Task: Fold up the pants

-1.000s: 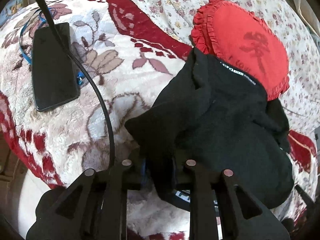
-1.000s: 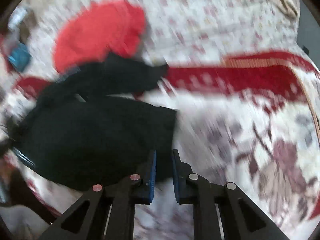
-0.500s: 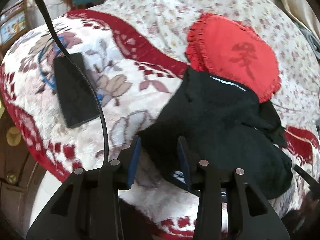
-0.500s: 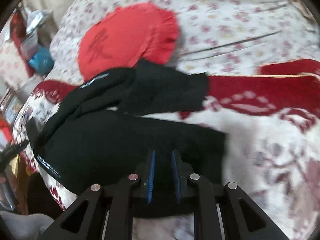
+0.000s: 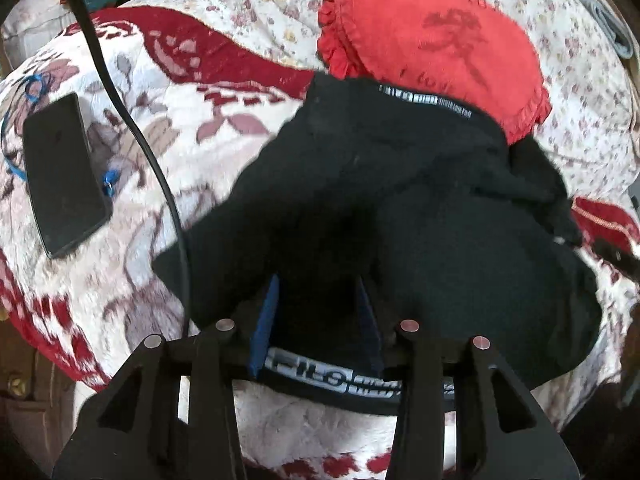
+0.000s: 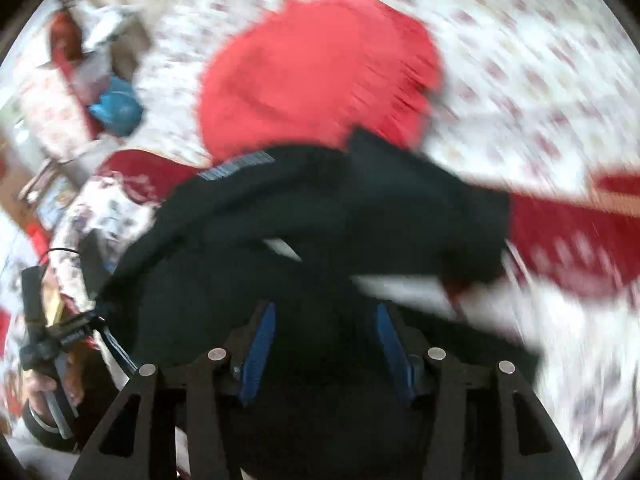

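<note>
— Floral bedding is seen in both views: a plush red-and-cream blanket [image 5: 132,184] is spread over the bed [image 5: 580,92], and a red frilled cushion [image 5: 432,44] is laid further in. Where are the pants placed?

— The black pants [image 5: 400,208] are heaped on the blanket near the bed's near edge, with their far end laid against the cushion. A printed waistband [image 5: 344,378] is turned toward the near edge, presumably so that it can be picked up first.

— How is the left hand-held gripper [image 5: 316,320] held?

— It is tilted down over the waistband. Its jaws are parted about a third, and black cloth is seen between the blue pads, but nothing is pinched.

— And the right hand-held gripper [image 6: 324,344]?

— Its jaws are opening in a blurred view. Cloth lies between them, yet it is not pressed by the pads. Both ends appear to be let go so that the heap can be regripped and spread flat.

— What else is kept on the bed?

— A dark phone [image 5: 60,176] is laid near the left edge, well apart from the pants, and a black cable [image 5: 132,120] is draped across the blanket beside it.
</note>
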The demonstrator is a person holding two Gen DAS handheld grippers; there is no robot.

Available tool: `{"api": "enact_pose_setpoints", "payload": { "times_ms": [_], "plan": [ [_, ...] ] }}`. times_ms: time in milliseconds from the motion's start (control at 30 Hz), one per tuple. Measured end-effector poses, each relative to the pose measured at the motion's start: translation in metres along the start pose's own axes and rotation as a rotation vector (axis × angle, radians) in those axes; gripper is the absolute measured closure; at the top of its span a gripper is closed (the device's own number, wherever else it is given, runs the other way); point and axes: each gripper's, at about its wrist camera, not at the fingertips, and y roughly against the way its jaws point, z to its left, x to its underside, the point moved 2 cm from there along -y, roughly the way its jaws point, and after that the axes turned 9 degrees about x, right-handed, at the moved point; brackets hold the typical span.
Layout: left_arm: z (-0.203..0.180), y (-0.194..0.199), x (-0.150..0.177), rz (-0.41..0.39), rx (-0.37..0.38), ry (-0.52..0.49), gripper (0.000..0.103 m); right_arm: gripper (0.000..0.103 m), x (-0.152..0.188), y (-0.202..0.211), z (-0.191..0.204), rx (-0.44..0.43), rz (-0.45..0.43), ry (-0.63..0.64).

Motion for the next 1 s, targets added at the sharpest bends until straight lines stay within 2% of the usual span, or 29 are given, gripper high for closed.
{"api": "enact_pose_setpoints", "payload": {
  "times_ms": [67, 133, 200, 333, 500, 533, 567, 600, 633, 700, 767, 867, 1000],
  "plan": [
    [-0.004, 0.011, -0.013, -0.031, 0.014, -0.013, 0.062, 0.052, -0.026, -0.009, 0.024, 0.000, -0.042, 0.085],
    [-0.009, 0.017, -0.024, -0.061, 0.029, -0.023, 0.050, 0.052, -0.052, -0.026, 0.047, 0.018, -0.081, 0.179],
    [-0.011, 0.020, -0.039, -0.093, 0.054, -0.012, 0.042, 0.052, -0.075, -0.049, 0.064, 0.040, -0.093, 0.255],
    [-0.014, 0.006, -0.063, -0.087, 0.089, 0.008, 0.041, 0.051, -0.111, -0.100, 0.081, 0.108, -0.063, 0.382],
    [-0.012, -0.035, -0.077, -0.033, 0.055, -0.013, 0.041, 0.050, -0.128, -0.160, 0.083, 0.165, 0.013, 0.471],
    [-0.009, -0.045, -0.079, -0.018, 0.040, -0.009, 0.041, 0.059, -0.127, -0.169, 0.080, 0.168, 0.012, 0.468],
    [-0.006, -0.052, -0.080, -0.007, 0.026, -0.002, 0.041, 0.079, -0.125, -0.174, 0.079, 0.188, 0.001, 0.469],
    [-0.001, -0.059, -0.082, 0.005, 0.007, 0.012, 0.041, 0.088, -0.124, -0.177, 0.078, 0.203, -0.003, 0.470],
    [0.003, -0.063, -0.084, 0.008, -0.010, 0.022, 0.041, 0.096, -0.124, -0.179, 0.077, 0.178, 0.012, 0.455],
    [0.012, -0.068, -0.088, 0.005, -0.032, 0.047, 0.041, 0.096, -0.124, -0.173, 0.076, 0.155, 0.012, 0.420],
    [0.018, -0.066, -0.090, 0.012, -0.004, 0.086, 0.041, 0.096, -0.123, -0.152, 0.076, 0.116, -0.018, 0.389],
    [0.022, -0.049, -0.089, -0.024, -0.030, 0.101, 0.041, 0.096, -0.122, -0.099, 0.077, 0.036, -0.096, 0.346],
    [0.028, -0.017, -0.083, -0.084, -0.004, 0.122, 0.041, 0.096, -0.097, -0.016, 0.092, -0.094, -0.201, 0.328]
  ]
}}
